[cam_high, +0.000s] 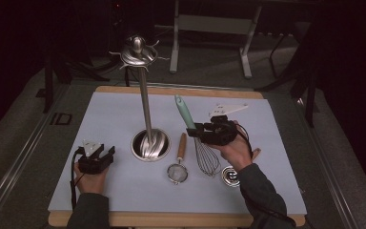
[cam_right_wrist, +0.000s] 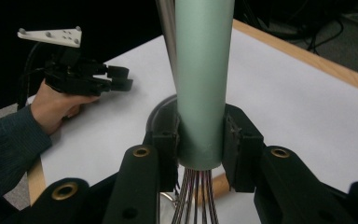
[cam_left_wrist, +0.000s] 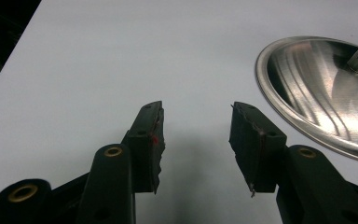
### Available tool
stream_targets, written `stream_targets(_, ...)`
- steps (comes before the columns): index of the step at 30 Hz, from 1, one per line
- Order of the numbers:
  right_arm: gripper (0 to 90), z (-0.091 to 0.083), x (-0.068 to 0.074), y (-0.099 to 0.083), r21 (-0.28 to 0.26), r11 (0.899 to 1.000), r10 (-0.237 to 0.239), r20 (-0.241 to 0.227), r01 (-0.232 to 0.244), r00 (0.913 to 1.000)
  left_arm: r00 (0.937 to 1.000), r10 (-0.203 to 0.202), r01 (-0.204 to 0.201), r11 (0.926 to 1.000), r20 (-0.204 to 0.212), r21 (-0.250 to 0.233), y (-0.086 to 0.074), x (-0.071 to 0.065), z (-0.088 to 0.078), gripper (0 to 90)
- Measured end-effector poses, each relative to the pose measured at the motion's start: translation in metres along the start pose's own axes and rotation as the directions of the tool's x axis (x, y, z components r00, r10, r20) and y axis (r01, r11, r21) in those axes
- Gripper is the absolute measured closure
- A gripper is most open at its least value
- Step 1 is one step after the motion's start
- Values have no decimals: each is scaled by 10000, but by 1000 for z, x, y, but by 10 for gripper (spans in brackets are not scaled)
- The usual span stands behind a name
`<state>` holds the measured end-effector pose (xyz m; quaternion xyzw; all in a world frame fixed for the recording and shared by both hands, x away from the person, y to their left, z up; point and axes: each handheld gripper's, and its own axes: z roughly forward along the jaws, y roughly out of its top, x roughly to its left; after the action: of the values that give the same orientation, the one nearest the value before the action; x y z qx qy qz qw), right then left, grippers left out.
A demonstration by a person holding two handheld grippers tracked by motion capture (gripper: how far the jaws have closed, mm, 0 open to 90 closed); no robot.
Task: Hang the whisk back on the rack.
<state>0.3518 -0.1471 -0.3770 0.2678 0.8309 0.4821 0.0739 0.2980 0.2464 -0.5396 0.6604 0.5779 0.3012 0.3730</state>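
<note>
A: Status near edge of the counter (cam_high: 124, 200)?

B: Left claw (cam_high: 106, 153) sat low on the white mat, jaws spread, nothing between them. In the left gripper view (cam_left_wrist: 196, 135) just bare mat between the pads, steel base rim off to one side.

A: Right side?

B: Right claw (cam_high: 201, 129) was pinching the whisk (cam_high: 205, 155) by its mint-green handle, right where the handle meets the wires. Right gripper view confirmed it: both pads (cam_right_wrist: 237, 140) pressed flat on the handle (cam_right_wrist: 203, 84), wire loops coming out below. Whisk was tilted, handle end pointing up and away, wire head down toward the person (couldn't tell if the wires touched the mat).

A: Other stuff on the mat?

B: Small strainer (cam_high: 177, 171) with a wooden handle lay flat just left of the whisk head, apart from it. A small shiny metal piece (cam_high: 229, 175) sat just right of the whisk head, next to the right wrist (too small to identify).

A: And further back?

B: Steel stand (cam_high: 145, 100), round base (cam_high: 150, 144) between the two claws, upright pole, hooked top above the counter's far edge. Whisk handle tip was near the pole, not touching.
</note>
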Motion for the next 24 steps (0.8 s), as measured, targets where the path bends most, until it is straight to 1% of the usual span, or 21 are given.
stream_targets(2,692,0,4,4,-118,9997,-212,-61,211,9998,10000,-8,8,10000,-7,2,0,0,0,549)
stream_targets(8,692,1,9,14,-371,9986,-370,-131,364,9992,10000,0,0,10000,-6,6,0,0,0,549)
stream_targets(10,693,2,13,19,-468,9971,-615,-232,603,9978,10000,-15,15,10000,-5,2,0,0,0,549)
stream_targets(14,692,2,17,24,-676,9943,-855,-356,830,9957,10000,-30,30,10000,10,-5,0,0,0,549)
stream_targets(21,692,0,21,33,-990,9900,-1056,-477,1005,9933,10000,-29,29,10000,3,9,0,0,0,549)
stream_targets(24,692,0,22,35,-1075,9894,-1039,-509,980,9933,10000,-29,29,10000,3,9,0,0,0,549)
